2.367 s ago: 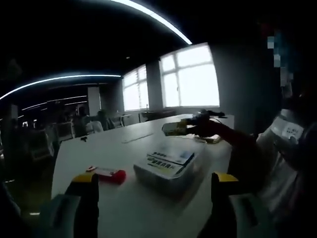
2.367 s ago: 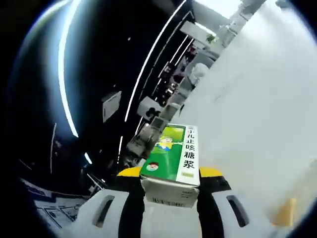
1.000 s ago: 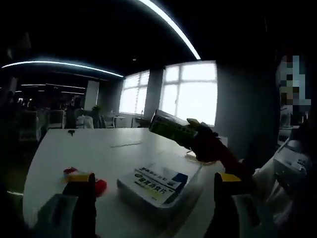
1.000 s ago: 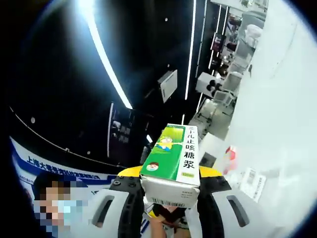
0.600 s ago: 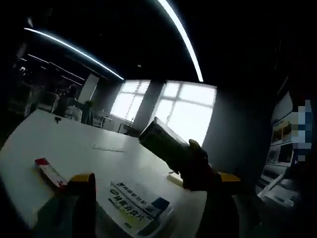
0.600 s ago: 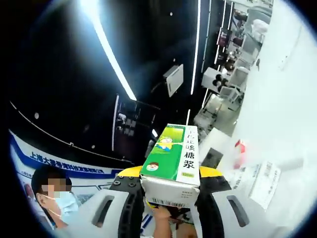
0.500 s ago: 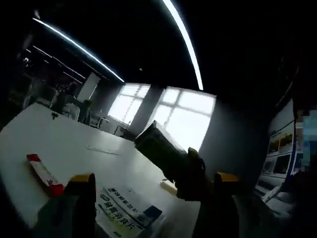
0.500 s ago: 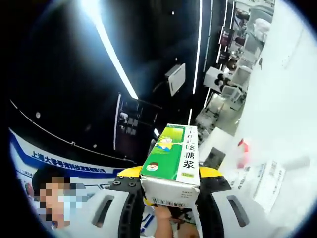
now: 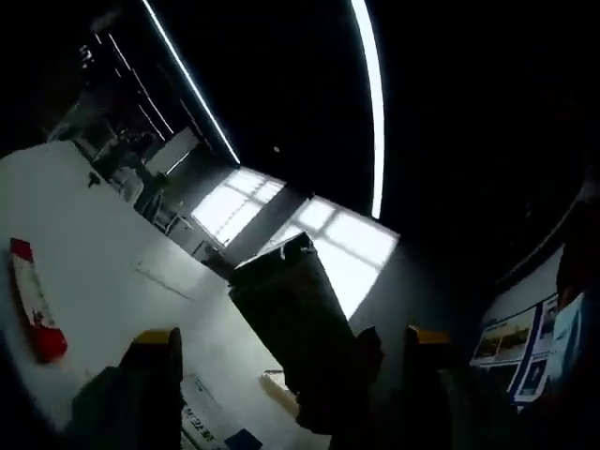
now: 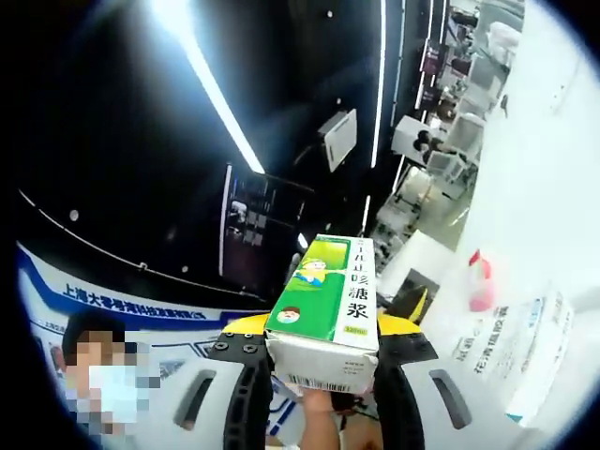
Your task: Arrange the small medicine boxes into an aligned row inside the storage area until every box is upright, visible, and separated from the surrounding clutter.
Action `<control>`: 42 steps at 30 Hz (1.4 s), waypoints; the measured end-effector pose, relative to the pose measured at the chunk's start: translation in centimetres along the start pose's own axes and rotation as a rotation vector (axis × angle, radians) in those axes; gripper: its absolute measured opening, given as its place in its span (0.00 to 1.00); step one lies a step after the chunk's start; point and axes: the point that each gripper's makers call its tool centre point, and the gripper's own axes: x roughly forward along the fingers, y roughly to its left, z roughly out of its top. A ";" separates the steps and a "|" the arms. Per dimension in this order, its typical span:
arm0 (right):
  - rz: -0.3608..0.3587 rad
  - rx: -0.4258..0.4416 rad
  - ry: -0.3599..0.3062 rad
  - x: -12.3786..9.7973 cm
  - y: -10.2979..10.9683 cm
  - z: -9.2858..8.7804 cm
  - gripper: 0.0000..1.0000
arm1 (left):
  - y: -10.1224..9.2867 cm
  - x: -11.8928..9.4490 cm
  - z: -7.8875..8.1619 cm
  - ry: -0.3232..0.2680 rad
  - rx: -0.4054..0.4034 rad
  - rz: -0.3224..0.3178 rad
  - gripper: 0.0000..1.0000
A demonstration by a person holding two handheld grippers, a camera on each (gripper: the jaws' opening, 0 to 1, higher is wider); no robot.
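Observation:
My right gripper (image 10: pixel 323 328) is shut on a green and white medicine box (image 10: pixel 330 302), held up in the air. In the left gripper view the same box (image 9: pixel 286 314) is a dark shape against the window, right in front of my left gripper (image 9: pixel 291 339). That gripper's jaws stand wide open with the box in the gap between them, and I cannot tell whether they touch it. A small red and white box (image 9: pixel 31 309) lies flat on the white table (image 9: pixel 103 253). A flat white box with blue print (image 10: pixel 511 361) lies near it.
The red box (image 10: pixel 481 281) and the table (image 10: pixel 553 187) run along the right of the right gripper view. A hand (image 10: pixel 317 412) shows below the held box. A bright window (image 9: pixel 347 248) stands behind the table. Chairs and desks stand far off.
The held box has come much closer to my left gripper and now looms large between its open jaws. Both views have tilted. My right gripper's hold on the box is unchanged.

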 end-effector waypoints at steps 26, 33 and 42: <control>-0.060 -0.035 0.066 1.9 -1.5 -1.9 0.38 | -0.2 1.1 1.0 -0.087 -0.207 -0.034 0.46; -0.020 -0.039 0.075 1.4 -1.4 -1.3 0.40 | -1.9 1.3 2.2 -0.102 -0.277 -0.073 0.39; 0.009 -0.189 0.128 1.0 -0.5 -0.9 0.48 | -2.8 1.3 2.5 -0.063 -0.155 -0.113 0.37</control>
